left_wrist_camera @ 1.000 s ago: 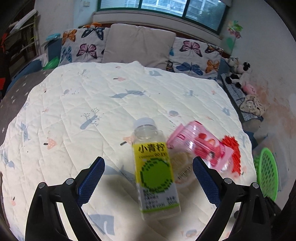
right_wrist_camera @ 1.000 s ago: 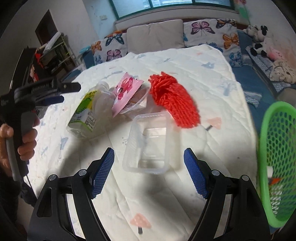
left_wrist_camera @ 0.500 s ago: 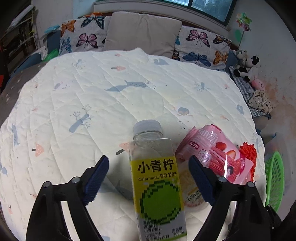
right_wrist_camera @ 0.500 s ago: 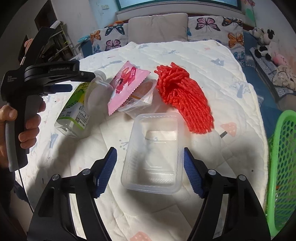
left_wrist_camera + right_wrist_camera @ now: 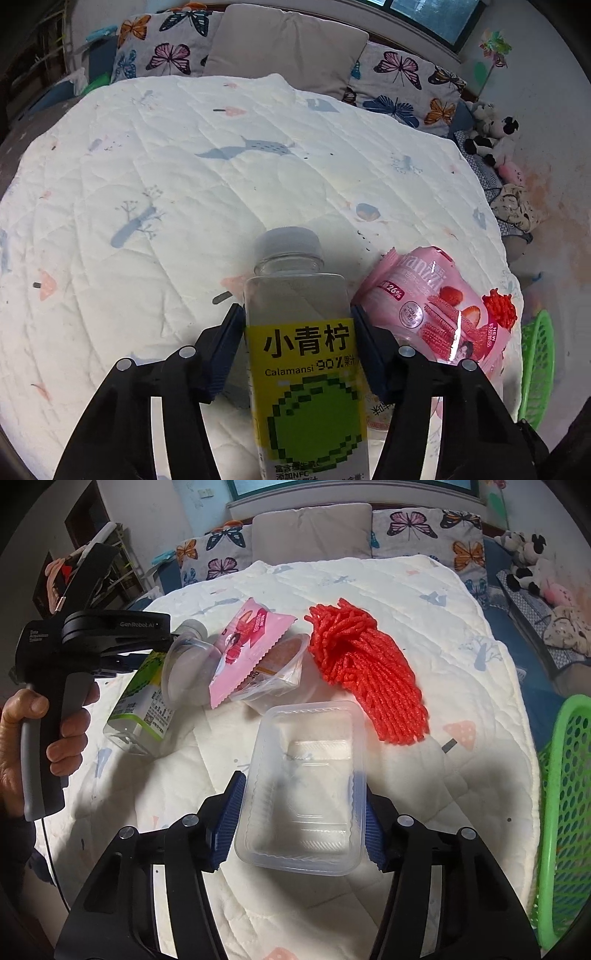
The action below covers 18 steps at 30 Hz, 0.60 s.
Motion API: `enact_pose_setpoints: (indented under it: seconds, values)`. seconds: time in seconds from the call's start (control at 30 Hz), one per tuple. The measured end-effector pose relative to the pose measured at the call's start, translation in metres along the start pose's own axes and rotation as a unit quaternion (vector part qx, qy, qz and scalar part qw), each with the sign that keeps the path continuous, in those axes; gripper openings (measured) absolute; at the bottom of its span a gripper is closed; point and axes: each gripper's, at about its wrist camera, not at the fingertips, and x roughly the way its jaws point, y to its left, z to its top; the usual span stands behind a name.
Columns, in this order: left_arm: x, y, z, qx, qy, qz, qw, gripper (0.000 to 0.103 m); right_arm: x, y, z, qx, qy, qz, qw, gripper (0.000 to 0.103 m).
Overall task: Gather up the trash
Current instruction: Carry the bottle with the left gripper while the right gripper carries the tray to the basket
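The left gripper (image 5: 297, 341) has just been closing, and its blue pads now press both sides of the bottle (image 5: 303, 354), clenched at the top edge of the yellow label. The bottle lies on the quilt (image 5: 177, 177), cap pointing away. Touching its right side is a pink wrapper (image 5: 432, 306), with red mesh (image 5: 500, 308) beyond.

The right gripper (image 5: 301, 818) has also been closing; its pads meet the long walls of the clear tray (image 5: 303, 771), grasping it. Past the tray a plastic cup (image 5: 284, 672) lies under the wrapper, the mesh to its right. A green basket (image 5: 565, 794) stands off the quilt's right edge. A hand (image 5: 33, 734) holds the left gripper's handle
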Motion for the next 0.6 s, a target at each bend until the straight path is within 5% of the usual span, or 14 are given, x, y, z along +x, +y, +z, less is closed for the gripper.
enact_pose_setpoints:
  seconds: [0.6]
  values:
    - [-0.094, -0.005, -0.038, 0.036, -0.066, -0.037, 0.9965, 0.055, -0.06, 0.0, -0.018, 0.009, -0.044, 0.022, 0.999, 0.058]
